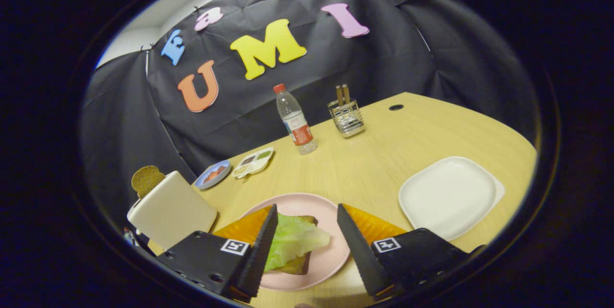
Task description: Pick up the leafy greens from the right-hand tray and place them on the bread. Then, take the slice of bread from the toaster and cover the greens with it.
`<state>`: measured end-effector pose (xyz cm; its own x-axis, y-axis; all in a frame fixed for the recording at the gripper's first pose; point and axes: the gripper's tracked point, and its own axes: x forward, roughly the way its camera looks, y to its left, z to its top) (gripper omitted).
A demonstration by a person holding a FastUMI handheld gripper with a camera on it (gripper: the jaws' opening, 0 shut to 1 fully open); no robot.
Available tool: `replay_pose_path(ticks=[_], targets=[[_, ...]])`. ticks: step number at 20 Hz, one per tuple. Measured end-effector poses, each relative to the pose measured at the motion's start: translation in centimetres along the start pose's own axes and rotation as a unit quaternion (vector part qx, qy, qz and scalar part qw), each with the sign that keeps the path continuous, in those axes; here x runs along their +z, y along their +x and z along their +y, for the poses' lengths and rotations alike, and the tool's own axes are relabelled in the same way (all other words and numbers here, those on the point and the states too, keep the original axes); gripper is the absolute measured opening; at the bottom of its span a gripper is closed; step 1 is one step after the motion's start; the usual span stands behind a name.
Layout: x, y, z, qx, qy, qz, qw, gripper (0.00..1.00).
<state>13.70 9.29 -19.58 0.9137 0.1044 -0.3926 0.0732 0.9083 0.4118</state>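
Wooden table point(374, 164) against black cloth wall. Gripper point(307, 224): fingers spread wide, holding nothing, poised over pink plate point(331, 255). Leafy greens point(292, 241): lying on bread point(300, 266) on that plate, between the fingers and apart from both. Toaster point(170, 209): cream, beside left finger, bread slice point(146, 179) upright in its slot. White tray point(448, 195): right of plate. Beyond: water bottle point(295, 121), wire holder point(346, 117), small blue dish point(212, 174), divided dish point(253, 162).
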Motion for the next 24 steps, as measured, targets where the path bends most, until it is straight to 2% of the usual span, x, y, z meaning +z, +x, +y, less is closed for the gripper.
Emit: replay_pose_path(ticks=[1, 3, 7, 12, 18, 22, 24], targets=[[1.0, -0.8, 0.1, -0.008, -0.013, -0.021, 1.000, 0.87], [3.1, -2.6, 1.2, -0.027, -0.030, -0.059, 0.997, 0.94], [5.6, -5.2, 5.2, -0.058, -0.078, -0.104, 0.990, 0.95], [5.0, -6.8, 15.0, -0.005, -0.131, -0.122, 0.984, 0.95], [3.5, -6.9, 26.9, 0.059, -0.147, -0.126, 0.979, 0.96], [0.7, -4.4, 31.9, 0.073, -0.157, -0.103, 0.980, 0.96], [-0.5, -2.7, 32.9, 0.064, -0.164, -0.089, 0.980, 0.96]])
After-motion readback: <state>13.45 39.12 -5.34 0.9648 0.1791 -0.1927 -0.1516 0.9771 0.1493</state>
